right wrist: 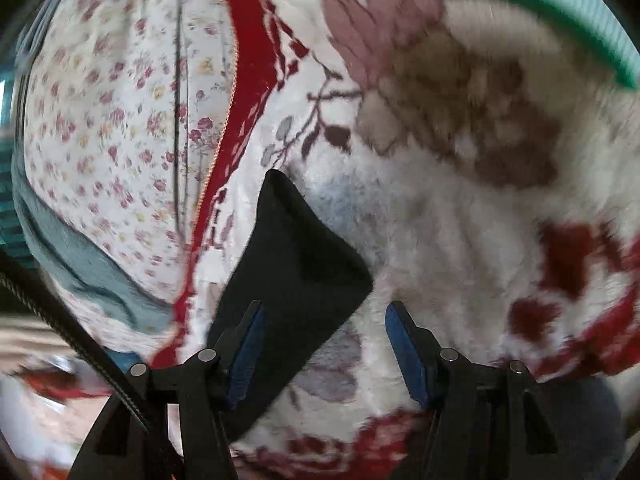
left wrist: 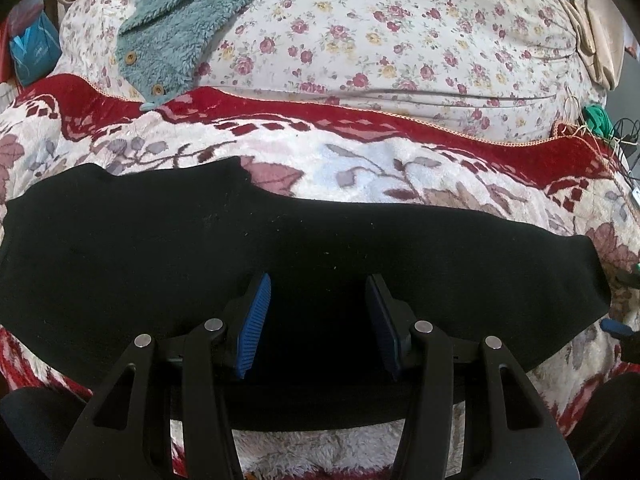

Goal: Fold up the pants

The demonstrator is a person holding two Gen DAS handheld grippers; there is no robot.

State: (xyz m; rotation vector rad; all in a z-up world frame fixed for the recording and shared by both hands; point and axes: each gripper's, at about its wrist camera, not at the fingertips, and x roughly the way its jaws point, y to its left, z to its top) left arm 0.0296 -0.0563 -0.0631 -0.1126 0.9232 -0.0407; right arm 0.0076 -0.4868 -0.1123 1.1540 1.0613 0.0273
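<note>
The black pants (left wrist: 200, 256) lie flat across a fluffy red and white floral blanket (left wrist: 360, 168), as a long band from left to right. My left gripper (left wrist: 318, 292) is open, its blue pads just above the middle of the pants, holding nothing. In the right wrist view one pointed end of the pants (right wrist: 296, 260) lies on the blanket (right wrist: 460, 240). My right gripper (right wrist: 324, 320) is open beside that end, its left finger over the black cloth and its right finger over the blanket. This view is blurred.
A teal fleece garment with wooden buttons (left wrist: 176, 28) lies on a floral sheet (left wrist: 400, 40) behind the blanket. A blue box (left wrist: 34, 52) sits at far left, cables and green thread (left wrist: 600, 120) at far right. A green edge (right wrist: 560, 8) shows at top right.
</note>
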